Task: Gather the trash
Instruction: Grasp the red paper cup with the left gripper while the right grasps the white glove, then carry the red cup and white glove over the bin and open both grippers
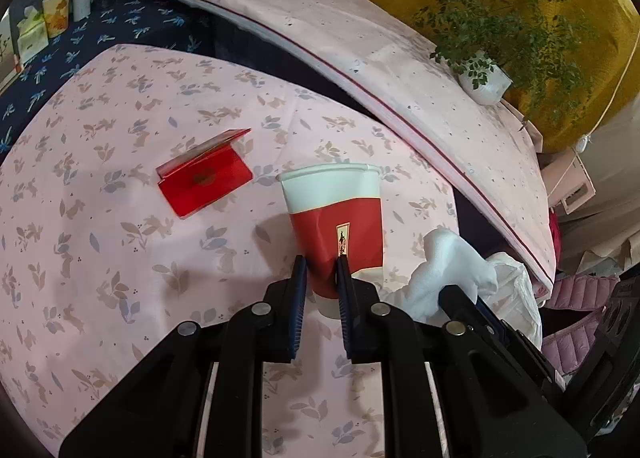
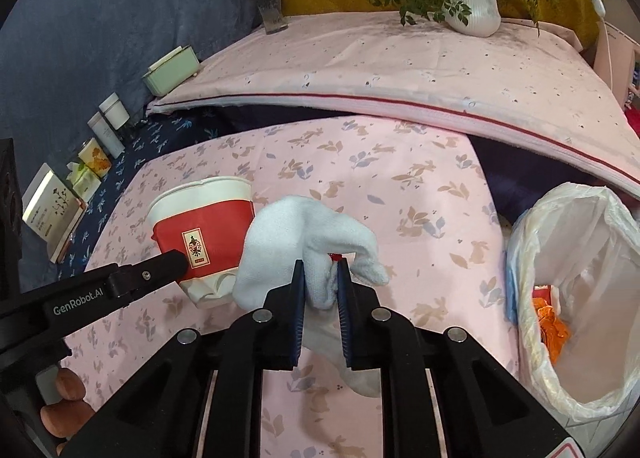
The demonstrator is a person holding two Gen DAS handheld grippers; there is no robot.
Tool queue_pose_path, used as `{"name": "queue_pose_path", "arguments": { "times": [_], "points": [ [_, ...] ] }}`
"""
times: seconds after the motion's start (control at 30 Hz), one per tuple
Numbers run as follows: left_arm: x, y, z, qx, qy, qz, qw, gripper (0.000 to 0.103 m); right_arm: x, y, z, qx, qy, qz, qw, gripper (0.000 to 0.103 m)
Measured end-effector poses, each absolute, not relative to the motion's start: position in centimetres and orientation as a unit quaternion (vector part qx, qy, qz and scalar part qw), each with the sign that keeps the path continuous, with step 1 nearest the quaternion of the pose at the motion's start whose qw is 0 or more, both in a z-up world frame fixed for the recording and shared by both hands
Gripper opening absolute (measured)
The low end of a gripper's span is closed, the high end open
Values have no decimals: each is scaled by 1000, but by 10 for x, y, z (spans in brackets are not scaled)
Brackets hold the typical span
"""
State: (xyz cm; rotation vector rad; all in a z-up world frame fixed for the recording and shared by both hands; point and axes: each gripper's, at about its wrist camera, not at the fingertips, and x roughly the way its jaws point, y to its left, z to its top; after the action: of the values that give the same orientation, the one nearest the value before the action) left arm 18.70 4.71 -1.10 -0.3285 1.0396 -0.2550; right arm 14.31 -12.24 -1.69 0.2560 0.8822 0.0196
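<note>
I see the pink rabbit-print tablecloth (image 1: 100,258) spread under everything, and at its right edge the trash bin (image 2: 576,298) lined with a white plastic bag, orange scraps lying inside. My right gripper (image 2: 320,270) is clenched on a white cloth (image 2: 308,234), its fingers nearly together with the fabric bunched between them and drooping to both sides, held above the table just left of the bin. My left gripper (image 1: 322,266) has its fingers narrowly apart, pinching the lower wall of a red and white paper cup (image 1: 336,222) that stands mouth up, tilted slightly. It reaches in from the left, beside the cloth. A red folded card (image 1: 204,174) lies apart on the tablecloth, left of the cup.
</note>
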Motion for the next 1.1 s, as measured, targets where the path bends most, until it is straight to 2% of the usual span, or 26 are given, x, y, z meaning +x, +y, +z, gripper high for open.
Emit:
{"name": "queue_pose_path", "arguments": {
  "times": [0.57, 1.1],
  "points": [
    [158, -54, 58, -85, 442, -205, 869, 15, 94, -210, 38, 158, 350, -62, 921, 14],
    [121, -180, 69, -12, 435, -307, 846, 15, 28, -323, 37, 221, 315, -165, 908, 14]
  ]
}}
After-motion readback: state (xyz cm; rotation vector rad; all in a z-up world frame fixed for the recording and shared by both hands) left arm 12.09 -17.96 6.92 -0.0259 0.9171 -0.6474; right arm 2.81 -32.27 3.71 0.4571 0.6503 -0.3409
